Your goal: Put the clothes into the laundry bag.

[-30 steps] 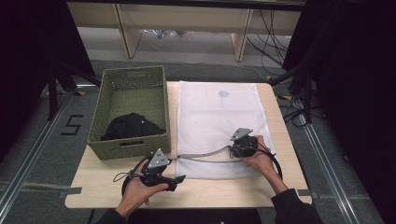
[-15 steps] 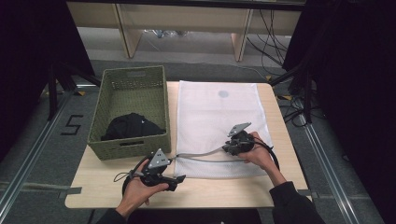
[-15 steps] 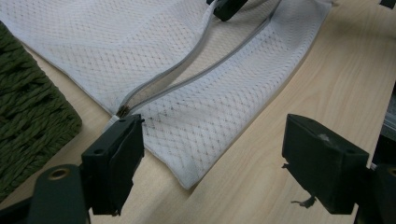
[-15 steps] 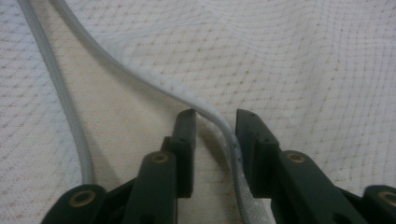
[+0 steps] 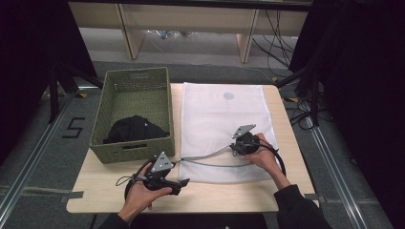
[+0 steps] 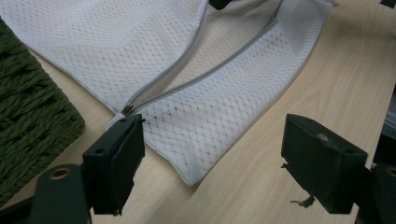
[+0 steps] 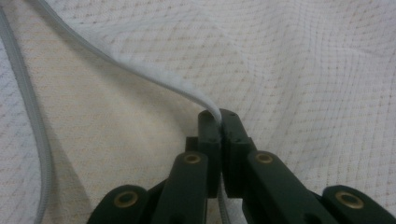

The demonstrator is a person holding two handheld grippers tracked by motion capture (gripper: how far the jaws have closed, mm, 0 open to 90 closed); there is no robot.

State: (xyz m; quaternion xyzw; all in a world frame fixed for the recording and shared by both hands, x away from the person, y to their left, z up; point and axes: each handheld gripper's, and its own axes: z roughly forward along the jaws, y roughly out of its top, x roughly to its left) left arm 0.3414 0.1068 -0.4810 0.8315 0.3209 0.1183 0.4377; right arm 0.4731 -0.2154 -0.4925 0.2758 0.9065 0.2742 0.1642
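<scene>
The mesh bag's (image 5: 222,129) zipper edge (image 7: 154,74) is pinched by the right gripper (image 7: 219,122); the left gripper (image 6: 210,154) is held open, seemingly just above the bench (image 6: 261,186).

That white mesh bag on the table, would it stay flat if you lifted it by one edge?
Probably not. The mesh bag looks thin and floppy: where the right gripper pinches its zipper edge, the fabric tents and wrinkles. It likely weighs little, so it may slide on the smooth table.

- Light wooden table (image 5: 224,198), rounded corners.
- Green woven basket (image 5: 131,121) on the left half, reaching the far edge.
- White mesh laundry bag (image 5: 222,119) flat on the right half, just beside the basket, zipper (image 5: 205,157) open toward the near edge.
</scene>
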